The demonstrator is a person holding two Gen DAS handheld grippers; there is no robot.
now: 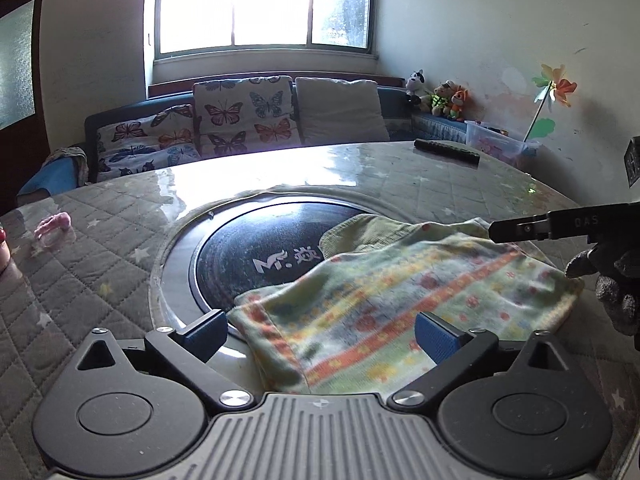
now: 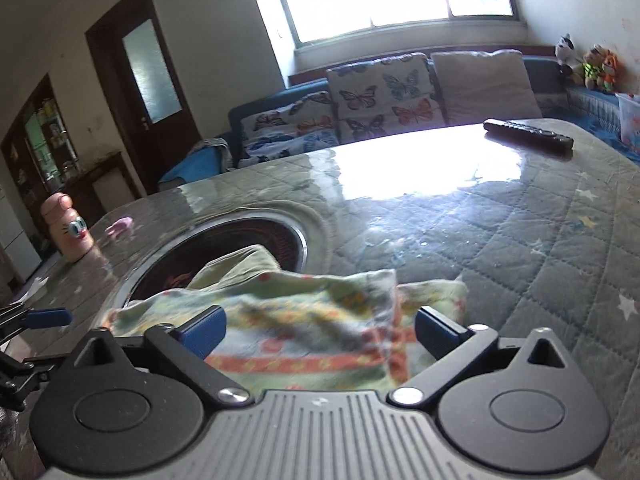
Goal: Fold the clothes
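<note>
A small pale-green garment [image 1: 396,284] with orange and yellow patterned stripes lies folded on the table, partly over the round black hotplate [image 1: 256,256]. It also shows in the right wrist view [image 2: 304,324]. My left gripper [image 1: 320,334] is open, its blue pads either side of the garment's near edge. My right gripper [image 2: 320,330] is open over the garment's near edge. The right gripper also shows at the right of the left wrist view [image 1: 520,230], held by a gloved hand beside the garment's far corner.
The table [image 2: 500,240] has a quilted star-print cover under a glossy sheet. A black remote [image 2: 528,134] lies at its far right. A small pink item [image 1: 52,226] and a finger-shaped toy [image 2: 70,228] stand at the left. A sofa with butterfly cushions [image 1: 244,116] is behind.
</note>
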